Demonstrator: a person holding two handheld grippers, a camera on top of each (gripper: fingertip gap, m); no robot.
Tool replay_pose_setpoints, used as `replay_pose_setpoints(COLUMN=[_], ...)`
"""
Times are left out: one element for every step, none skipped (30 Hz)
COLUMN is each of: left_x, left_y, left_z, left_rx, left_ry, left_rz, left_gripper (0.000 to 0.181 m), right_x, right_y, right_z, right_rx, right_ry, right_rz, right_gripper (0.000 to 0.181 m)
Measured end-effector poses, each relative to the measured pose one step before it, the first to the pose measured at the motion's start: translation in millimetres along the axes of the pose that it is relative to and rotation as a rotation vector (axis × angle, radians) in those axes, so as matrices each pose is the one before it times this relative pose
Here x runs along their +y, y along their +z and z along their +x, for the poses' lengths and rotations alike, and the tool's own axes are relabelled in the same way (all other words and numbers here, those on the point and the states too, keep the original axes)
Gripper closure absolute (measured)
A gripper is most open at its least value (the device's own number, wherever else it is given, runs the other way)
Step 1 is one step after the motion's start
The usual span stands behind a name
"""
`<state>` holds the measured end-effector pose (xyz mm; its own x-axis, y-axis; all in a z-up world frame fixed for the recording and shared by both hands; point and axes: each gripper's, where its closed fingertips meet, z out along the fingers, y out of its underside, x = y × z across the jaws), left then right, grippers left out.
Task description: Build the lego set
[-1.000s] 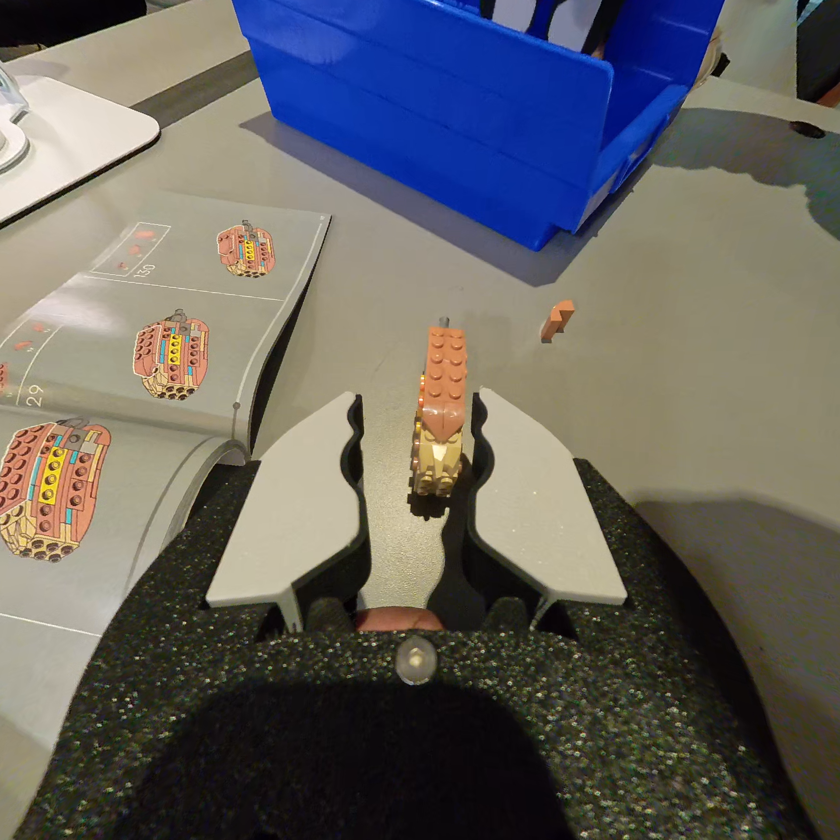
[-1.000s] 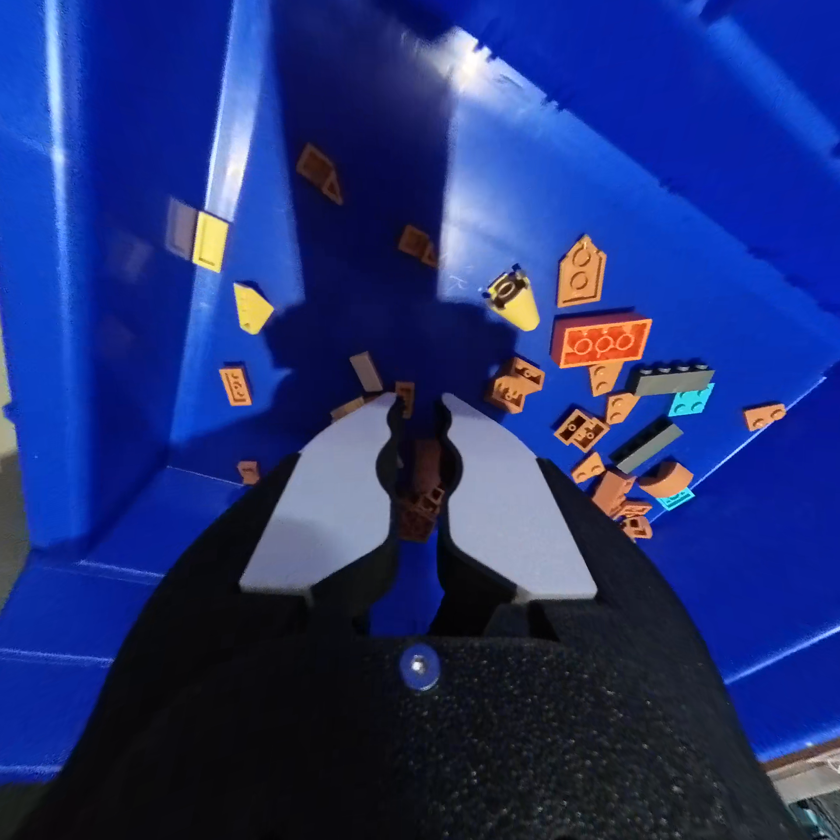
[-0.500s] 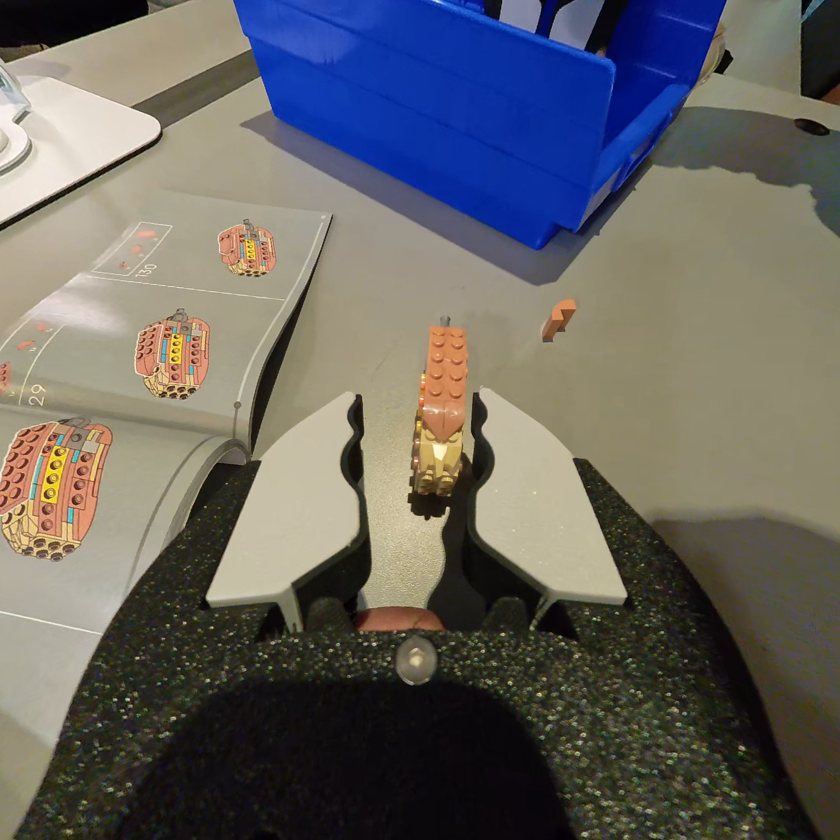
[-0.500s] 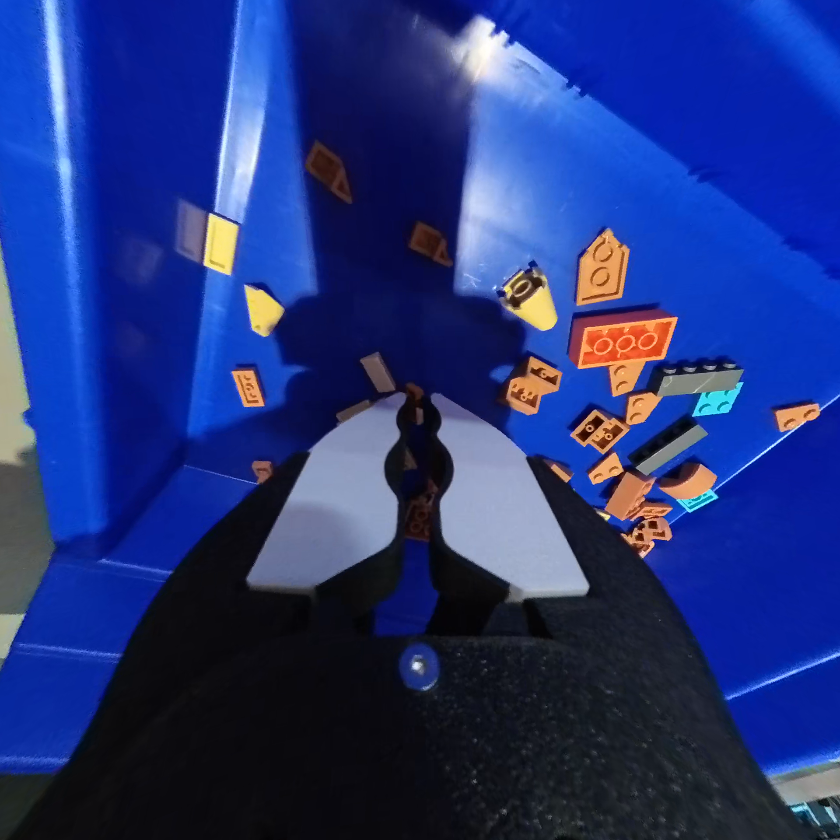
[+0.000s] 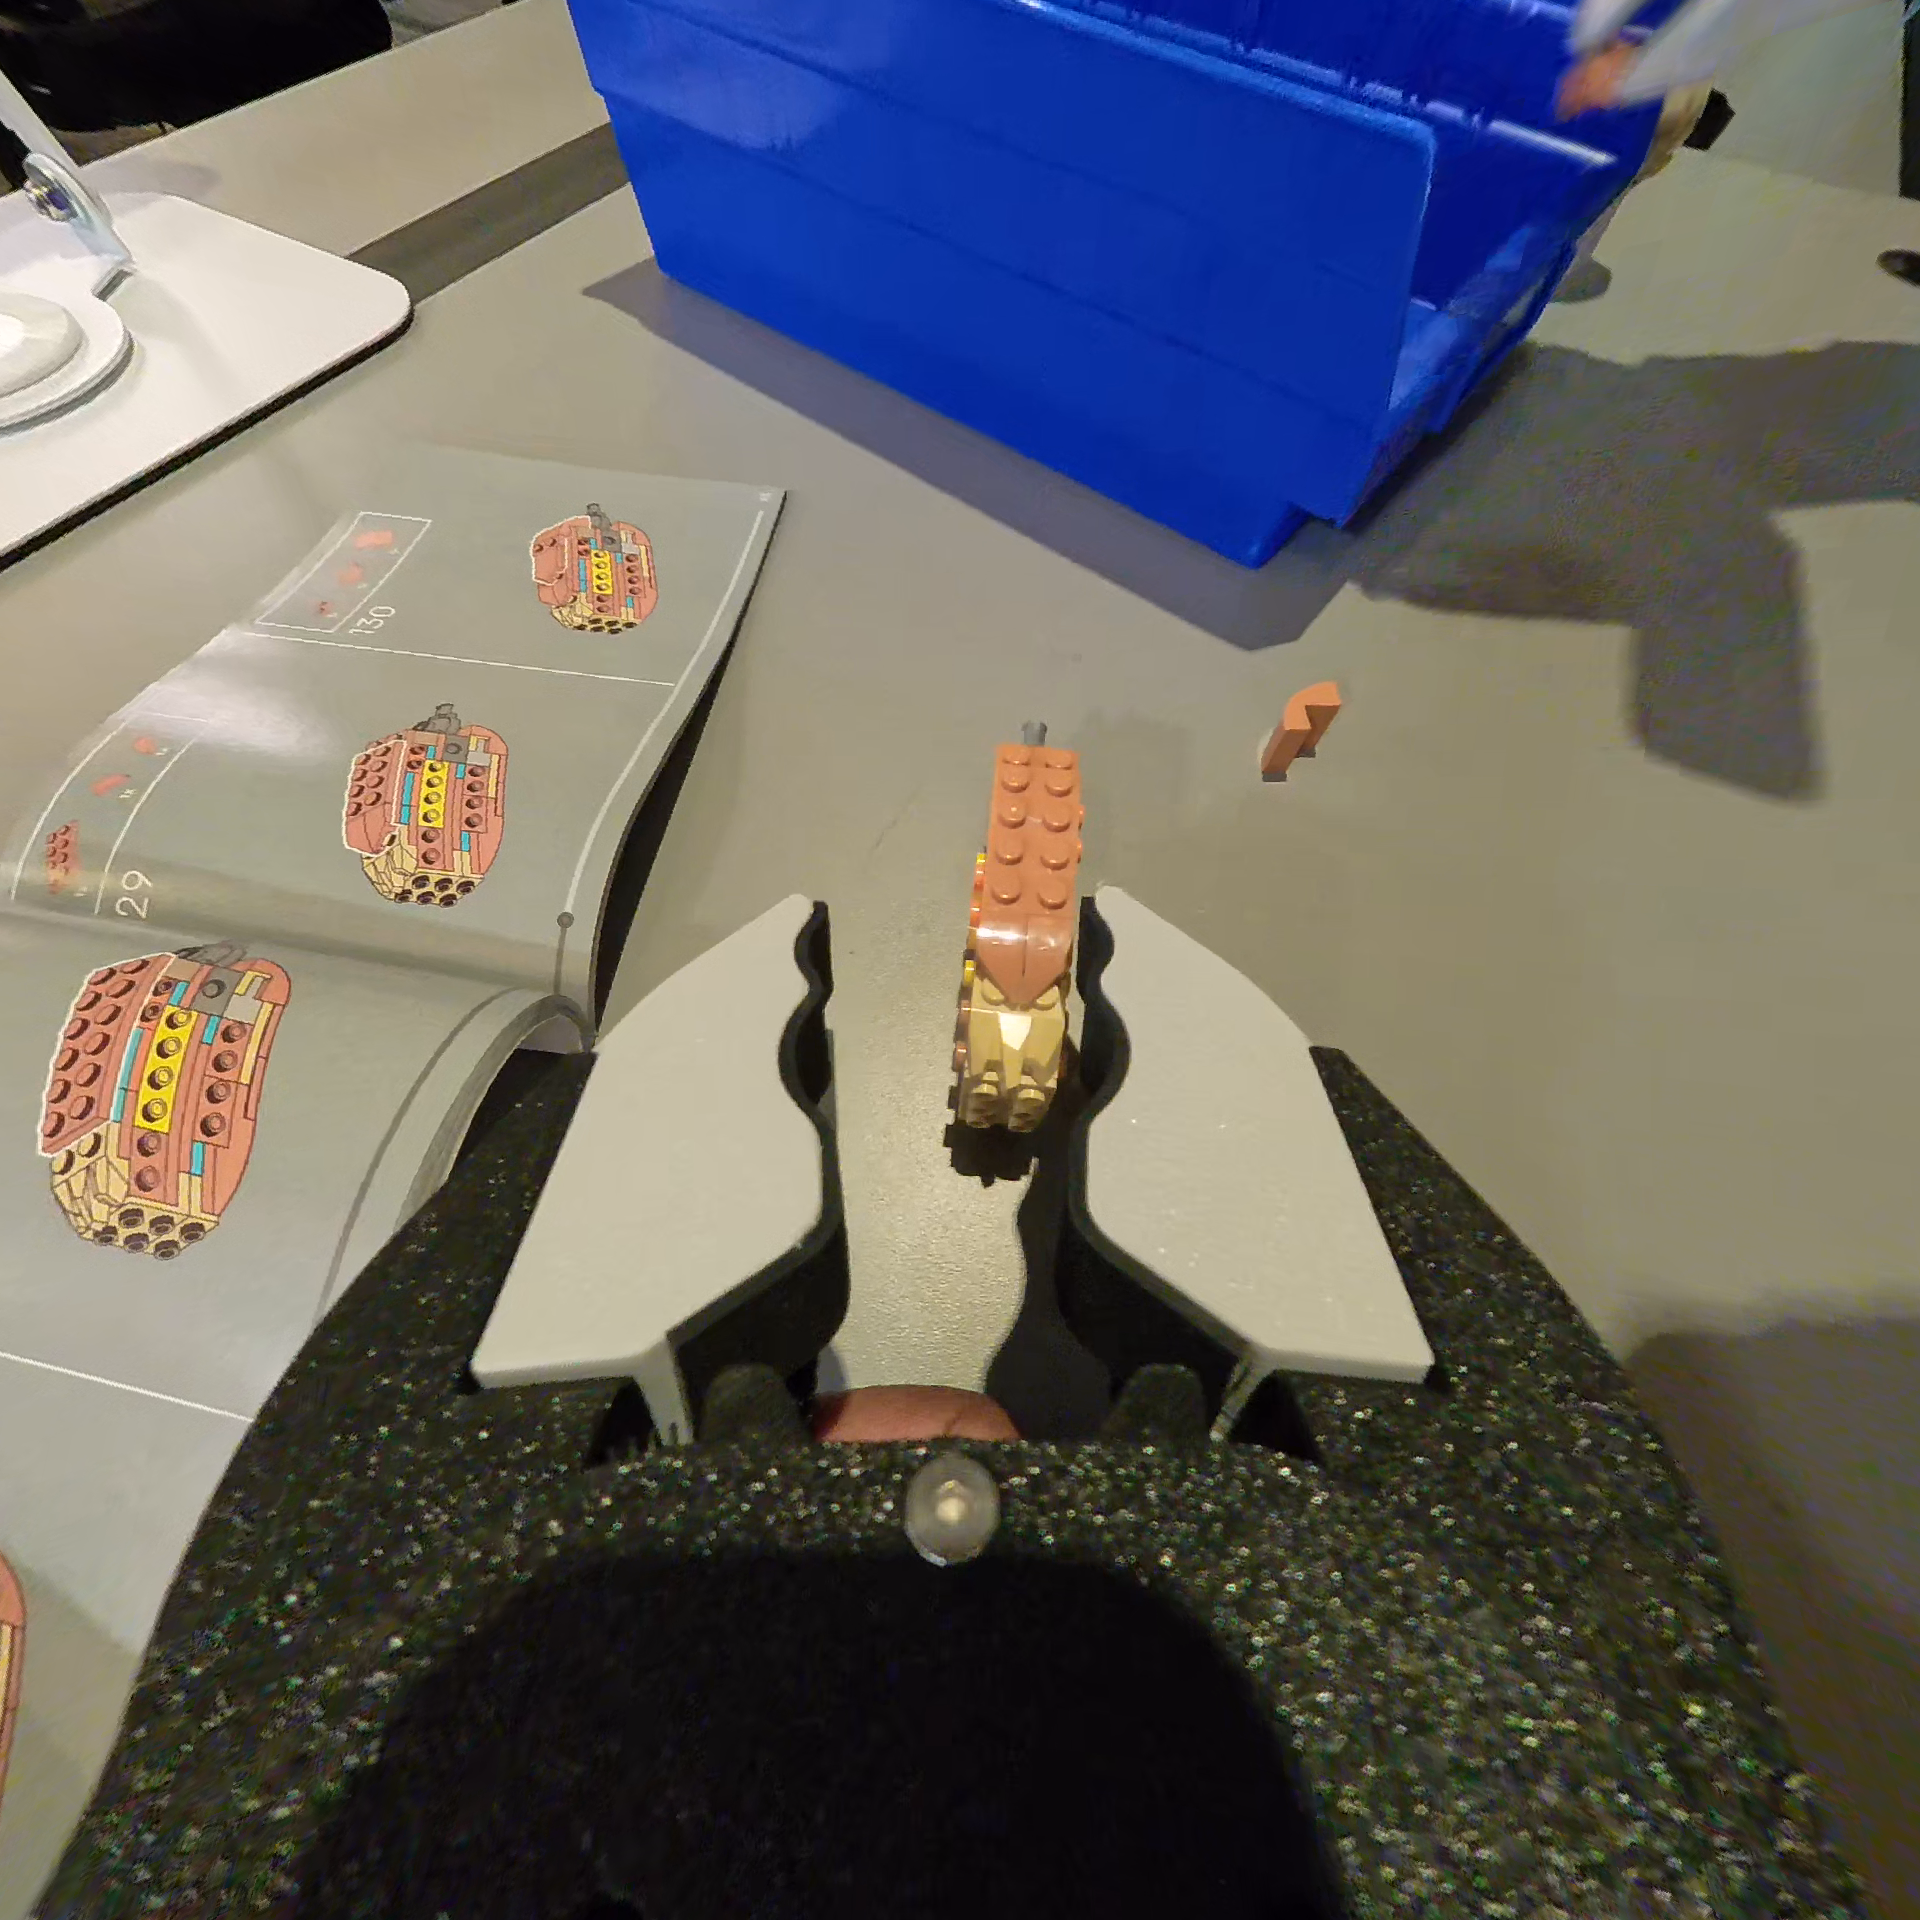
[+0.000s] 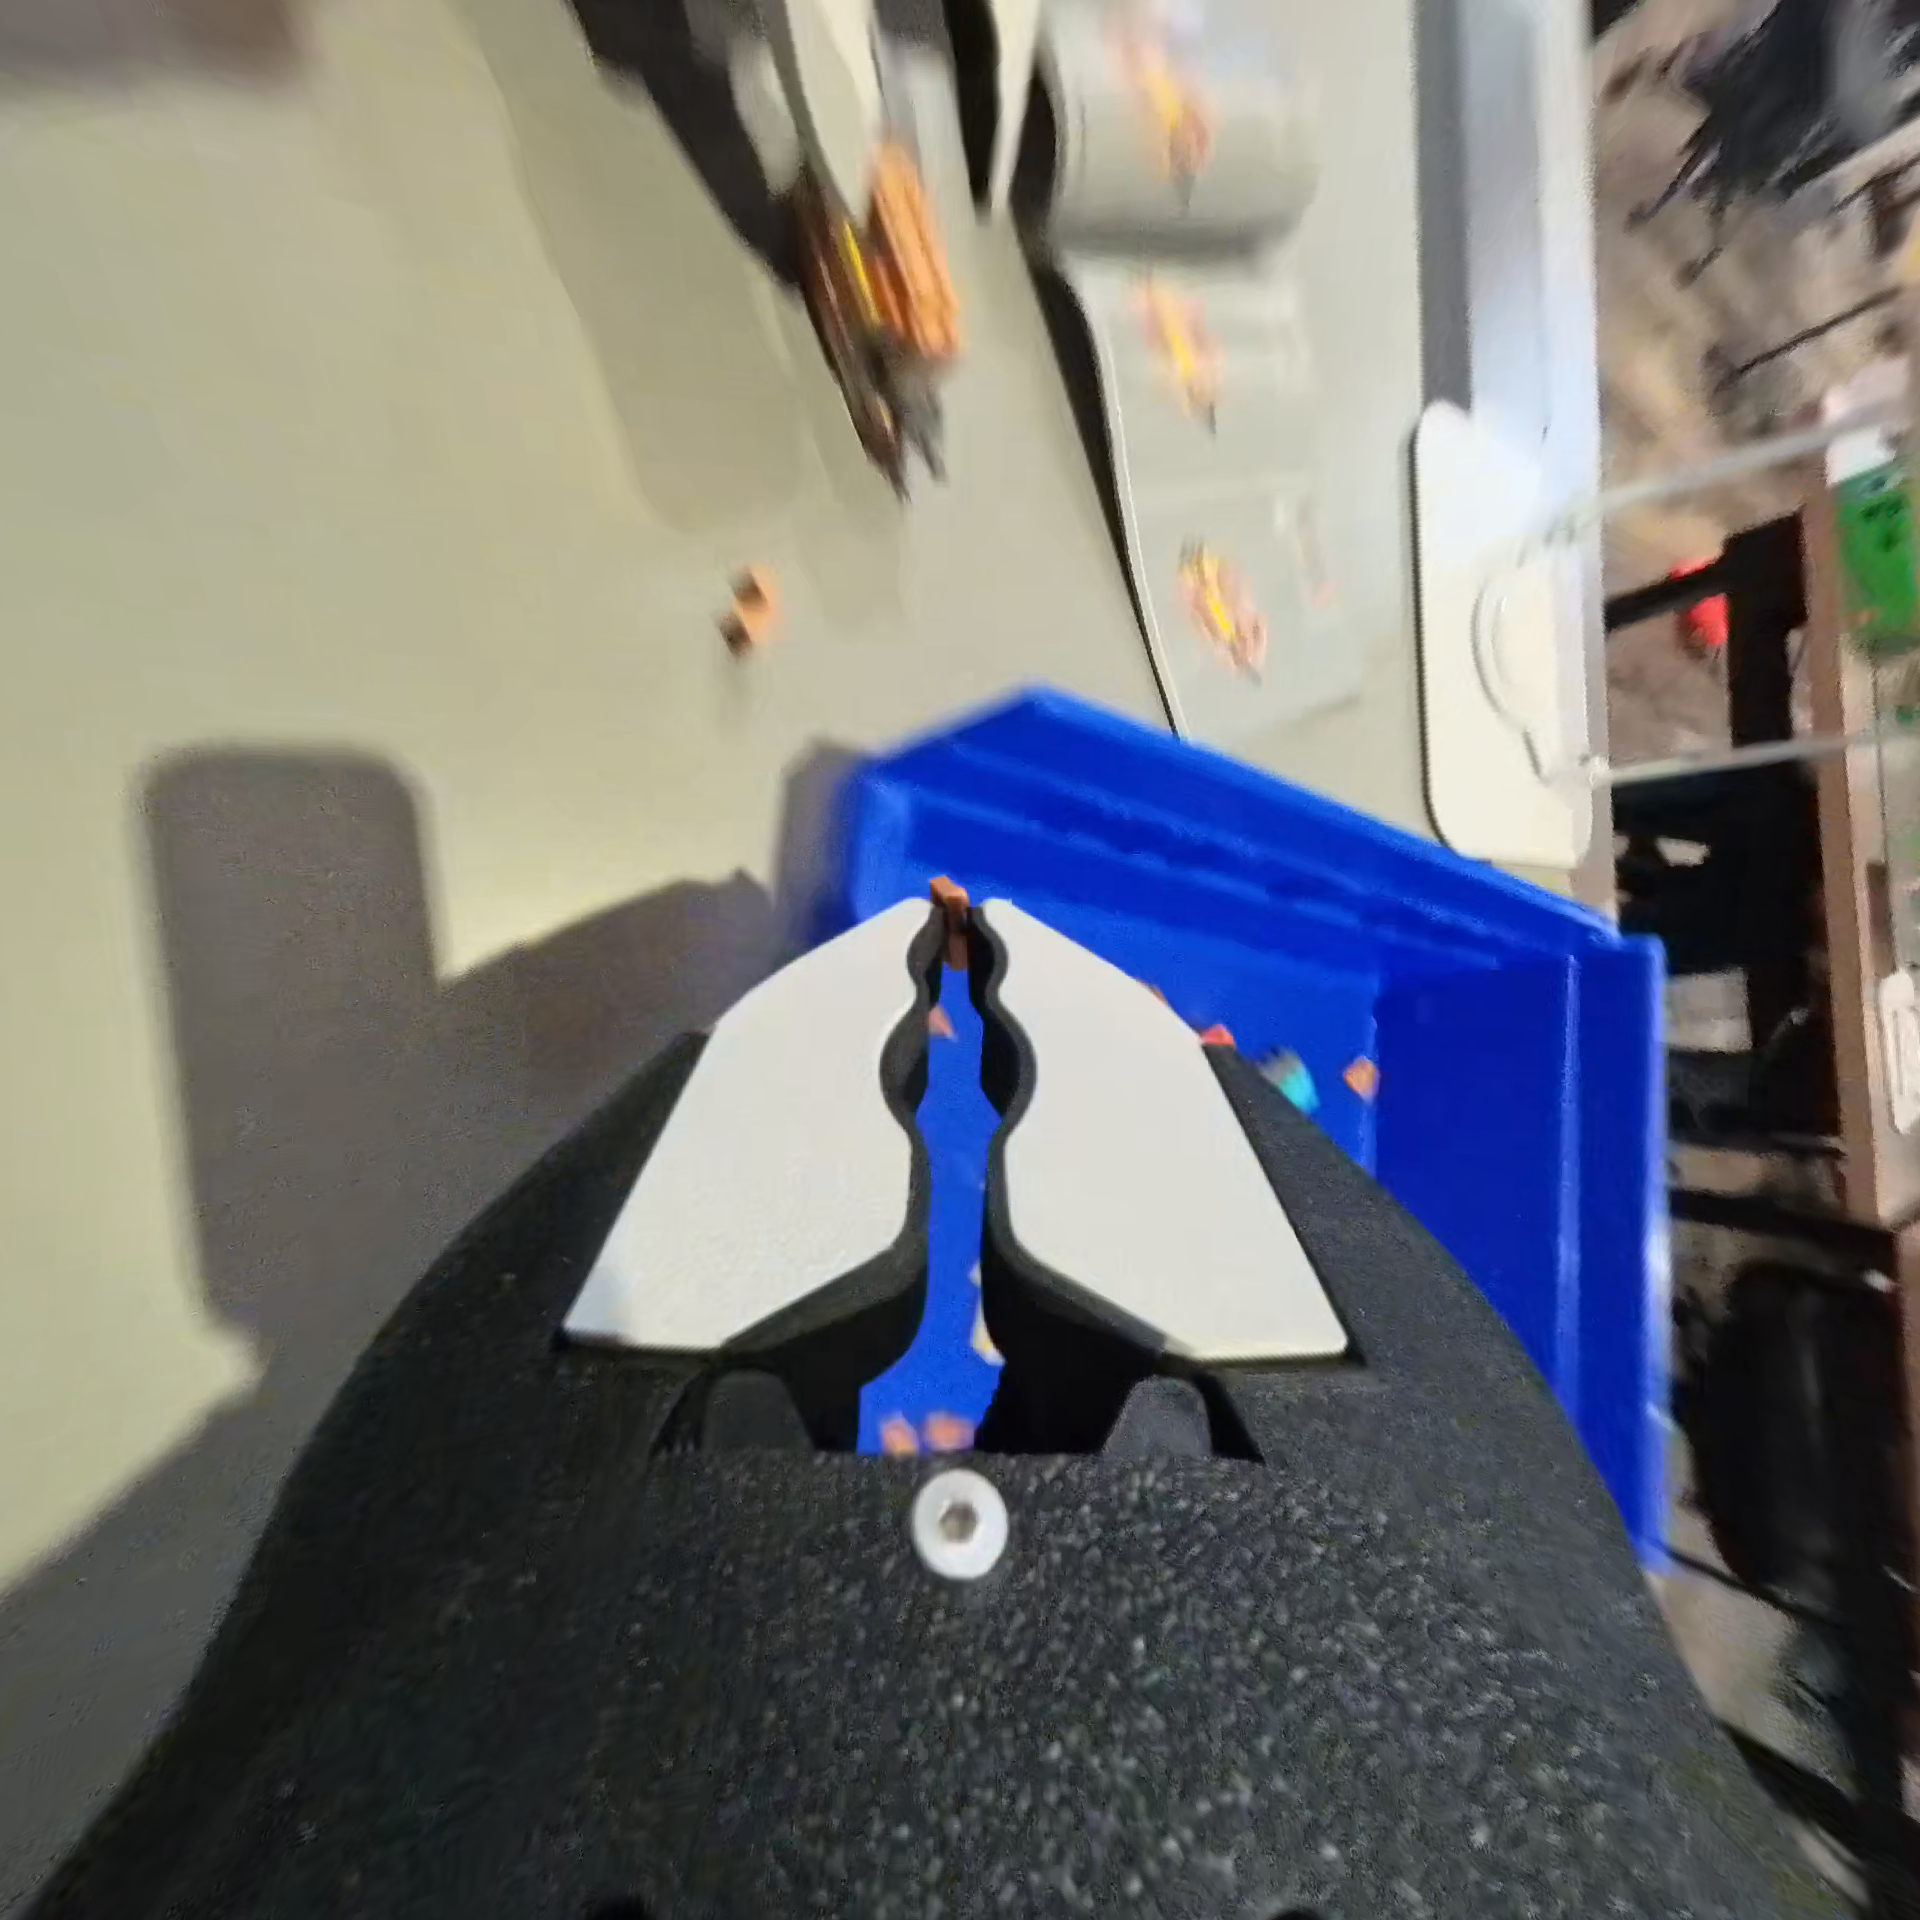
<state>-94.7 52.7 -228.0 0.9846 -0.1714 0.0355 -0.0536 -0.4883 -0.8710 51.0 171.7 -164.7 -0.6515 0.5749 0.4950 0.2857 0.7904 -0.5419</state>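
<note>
While pinching a tiny brown lego piece at the very tips, right claw risks dropping it; left claw, open, only loosely flanks the tan-and-brown lego model on the grey tabletop.

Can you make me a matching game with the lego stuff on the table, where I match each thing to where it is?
Things:
1. lego model
2. tiny brown piece
3. instruction booklet
4. loose brown brick

Places:
A. alone on the table, near the blue bin
B. lying open left of the left gripper
C. pinched at the tips of the right gripper
D. between the left gripper's open fingers

Pairs: 1-D, 2-C, 3-B, 4-A
</note>
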Motion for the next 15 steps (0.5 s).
replay_pose_setpoints(left_x=[-0.07, 0.01, 0.35, 0.31, -0.07, -0.08, -0.18, -0.30, -0.21, -0.13, 0.00, -0.08, 0.02, -0.09, -0.25], left_y=[0.01, 0.27, 0.43, 0.27, 0.20, 0.00, -0.11, -0.30, -0.18, -0.08, 0.04, -0.07, -0.02, -0.06, -0.22], left_z=[-0.01, 0.05, -0.01, -0.18, -0.36, -0.30, -0.30, -0.27, -0.26, -0.15, -0.01, -0.05, 0.01, -0.03, -0.51], left_rx=[-0.0028, -0.0021, -0.0011, -0.0015, -0.0021, -0.0009, -0.0007, -0.0011, -0.0014, -0.0013, -0.0015, -0.0023, -0.0019, -0.0023, -0.0042], left_ry=[0.0020, 0.0020, 0.0010, 0.0001, -0.0009, -0.0017, -0.0023, -0.0015, -0.0009, 0.0000, 0.0014, 0.0024, 0.0023, 0.0020, 0.0030], left_rz=[-0.0003, -0.0004, -0.0027, -0.0026, -0.0005, 0.0007, 0.0013, 0.0026, 0.0021, 0.0007, -0.0001, 0.0001, 0.0001, 0.0003, 0.0016], left_gripper=[0.135, 0.135, 0.135, 0.135, 0.135, 0.136, 0.136, 0.136, 0.136, 0.136, 0.136, 0.136, 0.136, 0.136, 0.136], right_x=[-12.39, -10.37, -7.22, -4.10, -1.67, -0.89, -1.41, -1.46, -0.84, -0.48, -0.23, 0.66, 1.72, 3.21, 5.03], right_y=[4.51, 7.01, 8.83, 9.92, 9.86, 9.02, 8.14, 7.21, 6.63, 6.22, 5.88, 5.62, 5.50, 5.25, 4.65], right_z=[-14.63, -13.50, -11.08, -8.29, -6.05, -4.34, -3.22, -2.25, -0.81, -0.23, -1.16, -3.42, -4.70, -5.49, -4.72], right_rx=[0.0062, 0.0043, 0.0077, 0.0131, 0.0139, 0.0125, 0.0083, 0.0063, 0.0093, 0.0086, -0.0009, -0.0132, -0.0174, -0.0180, -0.0124], right_ry=[0.0378, 0.0443, 0.0447, 0.0419, 0.0354, 0.0285, 0.0237, 0.0086, -0.0071, -0.0107, -0.0116, -0.0147, -0.0184, -0.0219, -0.0247], right_rz=[0.0729, 0.0712, 0.0617, 0.0487, 0.0331, 0.0221, 0.0181, 0.0088, -0.0028, -0.0093, -0.0126, -0.0147, -0.0164, -0.0210, -0.0286], right_gripper=[0.177, 0.177, 0.177, 0.177, 0.177, 0.177, 0.177, 0.177, 0.177, 0.177, 0.177, 0.177, 0.177, 0.177, 0.177])
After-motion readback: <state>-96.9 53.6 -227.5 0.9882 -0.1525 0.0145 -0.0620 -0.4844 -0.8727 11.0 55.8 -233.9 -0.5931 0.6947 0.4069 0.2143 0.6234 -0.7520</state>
